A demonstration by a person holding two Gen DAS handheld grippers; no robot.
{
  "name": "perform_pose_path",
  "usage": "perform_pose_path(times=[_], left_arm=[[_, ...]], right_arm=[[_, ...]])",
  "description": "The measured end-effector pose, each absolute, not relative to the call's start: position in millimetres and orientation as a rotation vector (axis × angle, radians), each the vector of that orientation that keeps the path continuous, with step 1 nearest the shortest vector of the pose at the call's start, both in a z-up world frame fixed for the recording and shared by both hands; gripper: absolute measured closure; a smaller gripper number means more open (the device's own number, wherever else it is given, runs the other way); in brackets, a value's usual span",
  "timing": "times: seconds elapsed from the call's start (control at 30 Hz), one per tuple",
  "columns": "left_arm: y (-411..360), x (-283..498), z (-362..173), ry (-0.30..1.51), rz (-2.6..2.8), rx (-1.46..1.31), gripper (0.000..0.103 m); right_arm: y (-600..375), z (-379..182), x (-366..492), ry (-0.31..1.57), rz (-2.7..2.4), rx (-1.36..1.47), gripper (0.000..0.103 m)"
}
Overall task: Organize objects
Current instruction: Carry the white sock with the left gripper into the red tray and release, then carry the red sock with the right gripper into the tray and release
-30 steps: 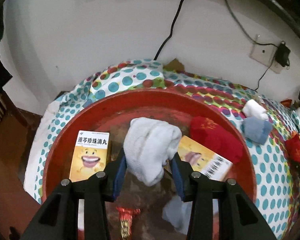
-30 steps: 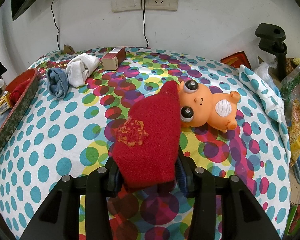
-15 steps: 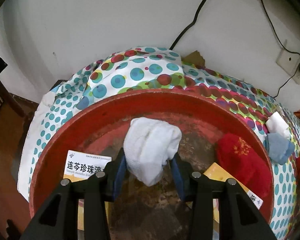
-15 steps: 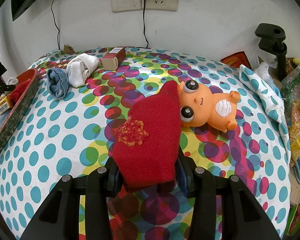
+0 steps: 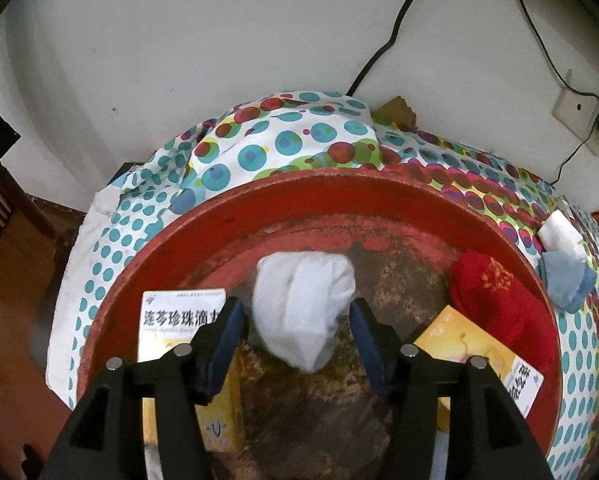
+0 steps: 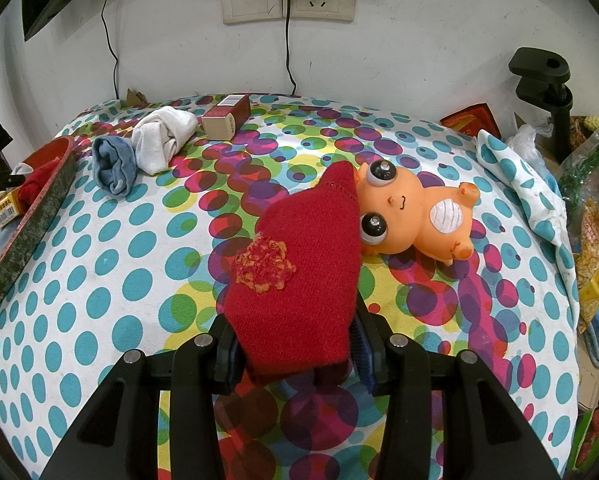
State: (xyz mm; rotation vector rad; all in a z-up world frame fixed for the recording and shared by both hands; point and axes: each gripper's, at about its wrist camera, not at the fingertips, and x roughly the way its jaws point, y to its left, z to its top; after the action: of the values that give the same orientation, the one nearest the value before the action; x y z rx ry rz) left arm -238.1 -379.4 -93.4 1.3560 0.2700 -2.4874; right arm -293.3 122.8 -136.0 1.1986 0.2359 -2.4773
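Spotty cloth covers your bench (image 6: pixel 99 280). Your left claw (image 5: pixel 295 320) has just let go; the soft, light white sock (image 5: pixel 303 304) sits loose between its jaws in the red tray (image 5: pixel 339 196). Your right claw (image 6: pixel 295 344) squeezes the red sock (image 6: pixel 299 264) at its middle.

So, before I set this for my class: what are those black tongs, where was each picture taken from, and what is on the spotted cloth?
No robot here: a person holds one pair of tongs in each hand, each with a camera looking along it. The left view looks into a red tray; the left tongs have just been opening around a rolled white sock, pads now clear of it. Boxes and a red sock lie there too. The right tongs grip another red sock beside an orange toy on the spotted cloth.
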Motion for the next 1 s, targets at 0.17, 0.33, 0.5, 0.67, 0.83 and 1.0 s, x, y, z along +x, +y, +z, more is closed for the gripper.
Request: perform_pose_path(times=[0.17, 0.33, 0.5, 0.67, 0.83, 1.0], left_arm=[[-376, -216, -78, 0.297, -2.522, 1.304, 0.046], [-359, -177, -66, 0.261, -2.549, 1.234, 0.046], [-338, -128, -62, 0.193, -2.544, 1.138, 0.046], [-331, -90, -68, 0.267, -2.518, 1.096, 0.046], [-326, -69, -74, 0.241, -2.520, 1.065, 0.046], [-324, -59, -73, 0.198, -2.529, 1.034, 0.046]], right_arm=[[122, -135, -293, 0.240, -2.478, 1.198, 0.061], [121, -136, -293, 0.247, -2.481, 1.198, 0.061], [122, -136, -293, 0.246, -2.480, 1.198, 0.062], [118, -136, -291, 0.290, -2.509, 1.191, 0.064], [112, -133, -283, 0.291, -2.566, 1.196, 0.070], [106, -125, -267, 0.234, -2.611, 1.191, 0.072]])
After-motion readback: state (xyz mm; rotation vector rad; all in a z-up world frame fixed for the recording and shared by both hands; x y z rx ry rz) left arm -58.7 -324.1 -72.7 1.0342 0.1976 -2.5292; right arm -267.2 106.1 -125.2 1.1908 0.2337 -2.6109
